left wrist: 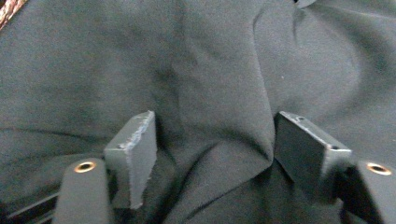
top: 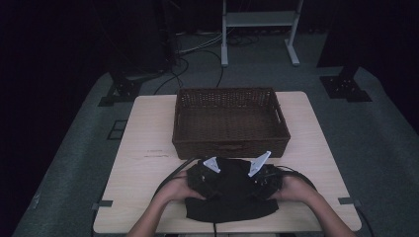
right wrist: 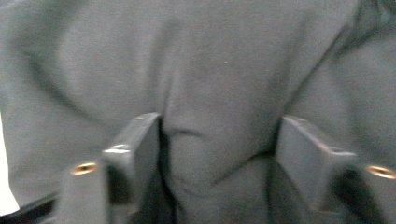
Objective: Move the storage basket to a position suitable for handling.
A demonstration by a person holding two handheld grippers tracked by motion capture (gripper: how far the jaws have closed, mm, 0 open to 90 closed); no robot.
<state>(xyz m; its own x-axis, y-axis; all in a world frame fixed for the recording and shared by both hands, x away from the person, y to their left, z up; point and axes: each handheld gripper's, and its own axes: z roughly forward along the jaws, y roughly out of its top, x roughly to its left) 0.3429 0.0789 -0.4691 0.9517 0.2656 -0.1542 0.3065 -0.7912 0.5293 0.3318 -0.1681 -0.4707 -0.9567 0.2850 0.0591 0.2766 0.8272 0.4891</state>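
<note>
A black cloth (top: 232,195) lies crumpled on the near edge of the wooden table (top: 143,148), just in front of a brown wicker basket (top: 230,121). Both grippers point down into it side by side, each held in one of the person's hands. My left gripper (top: 205,180) has its jaws well apart, pushed into the cloth (left wrist: 205,84), and a raised fold (left wrist: 219,158) stands between its pads. My right gripper (top: 259,181) is set the same way, jaws apart, with a bulge of the cloth (right wrist: 219,140) filling the gap between them.
The basket is empty and stands in the middle of the table, close behind the grippers. Bare tabletop lies to its left and right. Beyond the table are a carpeted floor, cables and a white metal frame (top: 259,29).
</note>
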